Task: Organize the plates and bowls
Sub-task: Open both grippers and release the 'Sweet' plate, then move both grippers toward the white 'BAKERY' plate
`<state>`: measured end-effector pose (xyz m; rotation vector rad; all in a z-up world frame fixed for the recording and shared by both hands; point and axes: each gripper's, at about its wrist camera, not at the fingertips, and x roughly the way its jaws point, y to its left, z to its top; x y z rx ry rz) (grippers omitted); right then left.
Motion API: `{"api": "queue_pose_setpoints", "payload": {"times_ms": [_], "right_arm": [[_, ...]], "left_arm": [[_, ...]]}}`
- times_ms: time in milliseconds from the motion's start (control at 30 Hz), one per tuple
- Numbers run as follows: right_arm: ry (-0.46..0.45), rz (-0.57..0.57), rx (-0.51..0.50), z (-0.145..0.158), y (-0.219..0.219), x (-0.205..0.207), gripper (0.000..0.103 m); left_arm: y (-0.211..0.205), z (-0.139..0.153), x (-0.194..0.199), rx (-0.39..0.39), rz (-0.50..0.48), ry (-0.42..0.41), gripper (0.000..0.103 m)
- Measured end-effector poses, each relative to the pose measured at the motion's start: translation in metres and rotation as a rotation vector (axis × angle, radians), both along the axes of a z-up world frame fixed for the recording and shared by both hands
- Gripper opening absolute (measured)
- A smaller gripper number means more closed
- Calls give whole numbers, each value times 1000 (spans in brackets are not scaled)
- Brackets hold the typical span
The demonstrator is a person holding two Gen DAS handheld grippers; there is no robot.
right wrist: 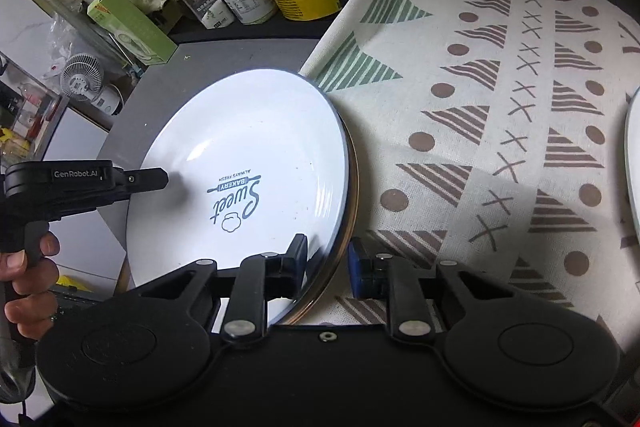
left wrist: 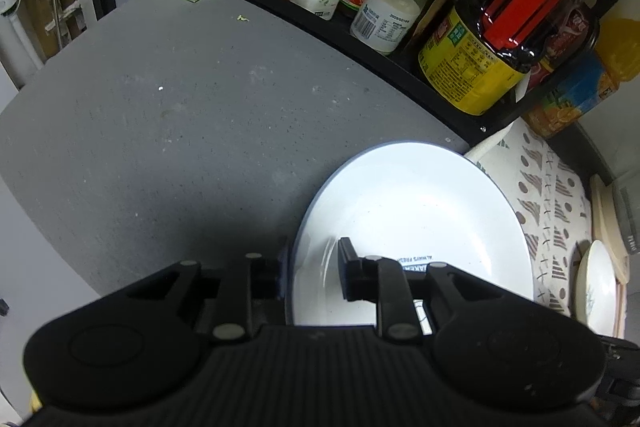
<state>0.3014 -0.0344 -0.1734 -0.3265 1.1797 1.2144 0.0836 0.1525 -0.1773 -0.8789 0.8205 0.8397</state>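
Leftmost, the left gripper (right wrist: 160, 179) is clamped on the near-left rim of the white plate (right wrist: 244, 163), one finger over the rim and one outside it. That plate lies on the grey table (left wrist: 160, 115), its right edge at the patterned cloth (right wrist: 500, 107). Right of it, the right gripper (right wrist: 328, 259) straddles the plate's near-right rim, pads close on either side; whether they press I cannot tell. A second plate (left wrist: 598, 287) rests farther right on the cloth.
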Motion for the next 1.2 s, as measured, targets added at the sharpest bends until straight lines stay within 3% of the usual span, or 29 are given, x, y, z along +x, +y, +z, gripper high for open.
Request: {"api": "queue_pose_setpoints", "payload": {"times_ms": [167, 333, 367, 433, 500, 600, 767, 1133, 1200], "right_arm": [[10, -10, -6, 0, 0, 3, 22], [15, -12, 12, 14, -2, 3, 36], [12, -11, 29, 19, -4, 4, 45], [0, -22, 52, 29, -8, 7, 54], [-15, -30, 70, 38, -13, 10, 58], [-19, -52, 90, 50, -20, 17, 78], [-21, -77, 97, 63, -33, 25, 96], [-60, -127, 59, 79, -70, 33, 102], [-62, -146, 50, 82, -77, 36, 102]], "left_arm": [[1, 2, 0, -16, -4, -2, 21], [1, 19, 5, 29, -35, 31, 22], [2, 22, 8, 36, -43, 41, 25], [3, 29, 12, 46, -51, 55, 34], [2, 37, 16, 55, -62, 55, 50], [0, 44, 24, 52, -79, 54, 67], [-9, 55, 43, 57, -130, 62, 74], [-40, 67, 84, 20, -256, 63, 77], [-47, 69, 91, 16, -280, 59, 82]]}}
